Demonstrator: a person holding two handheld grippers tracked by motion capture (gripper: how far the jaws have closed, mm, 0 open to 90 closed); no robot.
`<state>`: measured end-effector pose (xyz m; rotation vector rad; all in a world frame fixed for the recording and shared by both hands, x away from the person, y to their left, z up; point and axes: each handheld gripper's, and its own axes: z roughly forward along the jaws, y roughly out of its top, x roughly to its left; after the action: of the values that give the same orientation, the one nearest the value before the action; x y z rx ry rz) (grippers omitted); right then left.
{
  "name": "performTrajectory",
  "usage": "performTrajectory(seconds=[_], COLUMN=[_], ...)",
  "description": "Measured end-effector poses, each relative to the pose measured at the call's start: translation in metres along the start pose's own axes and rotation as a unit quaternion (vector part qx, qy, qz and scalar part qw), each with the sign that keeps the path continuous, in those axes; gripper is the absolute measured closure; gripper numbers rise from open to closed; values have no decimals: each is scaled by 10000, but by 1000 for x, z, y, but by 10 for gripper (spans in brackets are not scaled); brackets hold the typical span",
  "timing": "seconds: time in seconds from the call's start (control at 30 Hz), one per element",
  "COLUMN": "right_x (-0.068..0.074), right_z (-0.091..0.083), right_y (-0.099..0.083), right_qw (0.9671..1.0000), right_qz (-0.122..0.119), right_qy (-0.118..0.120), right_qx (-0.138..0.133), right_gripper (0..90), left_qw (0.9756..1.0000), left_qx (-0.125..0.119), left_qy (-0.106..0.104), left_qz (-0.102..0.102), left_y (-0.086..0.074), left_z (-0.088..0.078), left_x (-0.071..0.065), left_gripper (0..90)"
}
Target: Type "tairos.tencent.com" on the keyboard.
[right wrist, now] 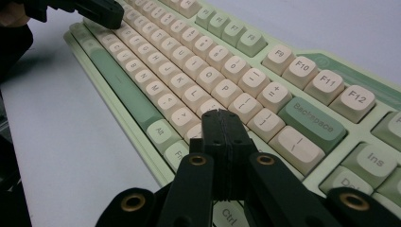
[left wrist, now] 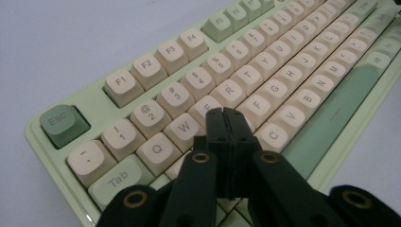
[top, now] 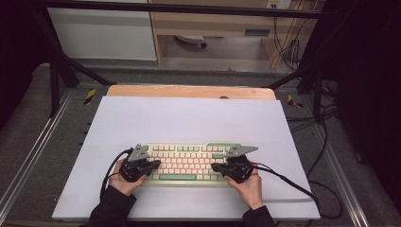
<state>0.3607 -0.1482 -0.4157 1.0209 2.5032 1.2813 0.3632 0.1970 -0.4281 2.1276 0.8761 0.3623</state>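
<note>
In the high view, the keyboard (top: 189, 164) is seen lying flat on the near half of the surface (top: 189, 120), its long side running across. The left claw (top: 157, 164) is held over the keyboard's left end and the right claw (top: 213, 167) over its right end, both pointing inward toward the keyboard's middle. Each is carried by 1 hand in a dark sleeve, and a black cable (top: 283, 182) trails away from the right one. The surface is covered by a pale sheet, with a wooden edge (top: 189, 91) showing beyond the keyboard. Past that, a dark frame, grey floor and a cabinet (top: 101, 33) are visible.

In the left gripper view, the left claw (left wrist: 229, 113) is clenched, its 2 jaws pressed together with nothing between them. Its tip is placed just above the keys near the keyboard's (left wrist: 227, 85) left end, around E and D; contact cannot be judged. The case is pale green, most keycaps are cream, and Esc, Tab and the space bar are green.

In the right gripper view, the right claw (right wrist: 221, 115) is likewise clenched and holds nothing. It hangs over the keys just before the green Backspace, at the right end of the keyboard (right wrist: 213, 71). The left claw (right wrist: 101, 12) is seen at the keyboard's far end.
</note>
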Motion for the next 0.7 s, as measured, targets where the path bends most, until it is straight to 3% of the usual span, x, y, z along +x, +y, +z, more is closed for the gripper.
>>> performTrajectory(seconds=[0.43, 0.7], right_x=[1, 3], right_z=[2, 6], right_y=[-1, -1], right_qw=[10000, 9999], right_qz=[-16, 31], right_qy=[13, 78], right_qx=[-15, -64], right_gripper=[900, 900], left_qw=[10000, 10000], left_qx=[-3, -45], left_qy=[13, 13], left_qz=[62, -26], left_y=[-1, -3], left_z=[-4, -10], left_x=[0, 3], left_gripper=[898, 898])
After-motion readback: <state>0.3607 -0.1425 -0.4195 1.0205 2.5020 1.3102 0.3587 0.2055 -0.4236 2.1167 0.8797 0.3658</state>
